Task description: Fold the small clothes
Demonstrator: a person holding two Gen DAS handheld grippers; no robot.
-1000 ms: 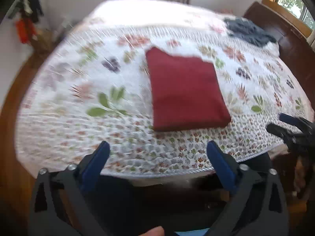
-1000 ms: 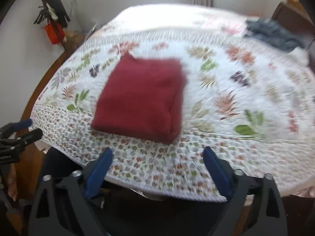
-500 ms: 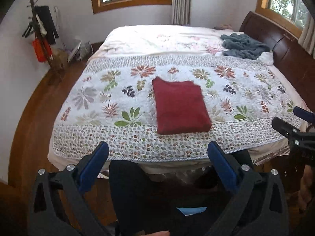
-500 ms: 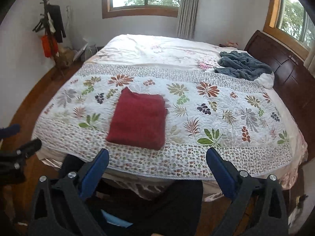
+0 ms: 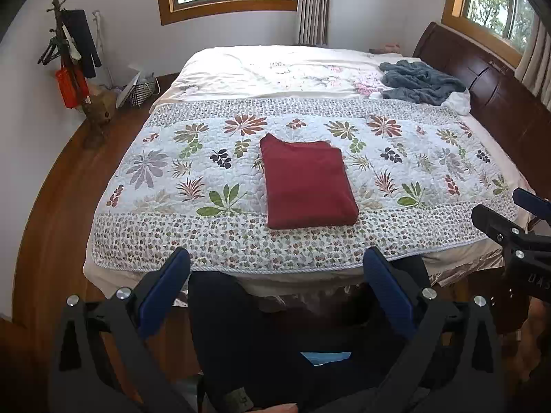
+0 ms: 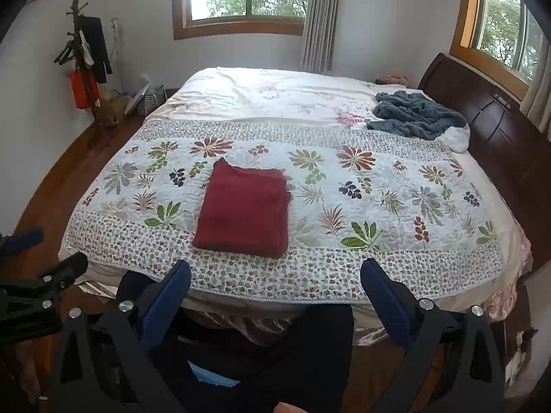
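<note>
Near the bed's (image 5: 213, 254) front edge, folded red garment (image 5: 306, 186) lies clear of both wide-open, empty grippers, left gripper (image 5: 275, 275) and right gripper (image 6: 275, 275); careless regrasp could unfold it.

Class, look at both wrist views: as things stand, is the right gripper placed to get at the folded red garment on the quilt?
Probably yes. The right gripper is open and empty, and nothing lies between it and the red garment on the quilt; it only needs to move forward over the bed edge.
</note>
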